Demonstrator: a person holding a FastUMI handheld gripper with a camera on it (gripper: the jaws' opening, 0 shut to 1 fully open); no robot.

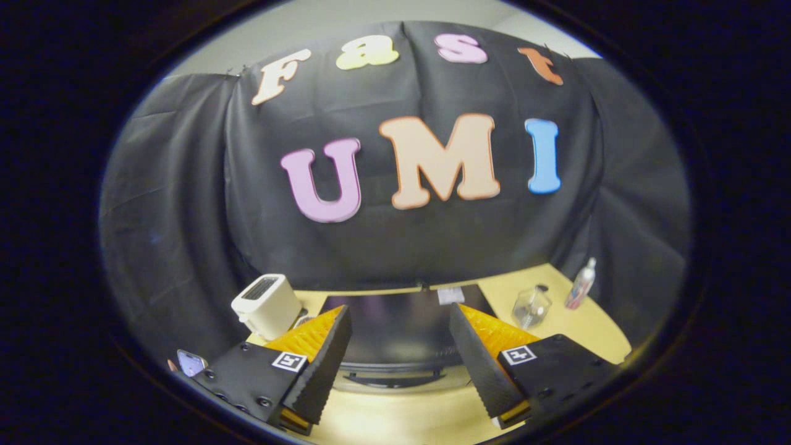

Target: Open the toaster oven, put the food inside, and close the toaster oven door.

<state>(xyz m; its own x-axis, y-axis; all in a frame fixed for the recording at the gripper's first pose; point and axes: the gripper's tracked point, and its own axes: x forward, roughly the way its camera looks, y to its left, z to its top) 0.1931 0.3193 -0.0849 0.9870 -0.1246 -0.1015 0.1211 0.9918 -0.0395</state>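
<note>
Gripper fingers spread wide apart, nothing between the pads, hovering above the tan table. Black ridged pads face inward, orange backing behind them. Just ahead, between the fingers: toaster oven, dark top and front, door looks shut, handle on the near side. Beyond the left finger: white pop-up toaster. Beyond the right finger: clear glass jar, then a small bottle farther out. Left of the left finger, a small bluish object, can't tell what. Food can't be identified.
</note>
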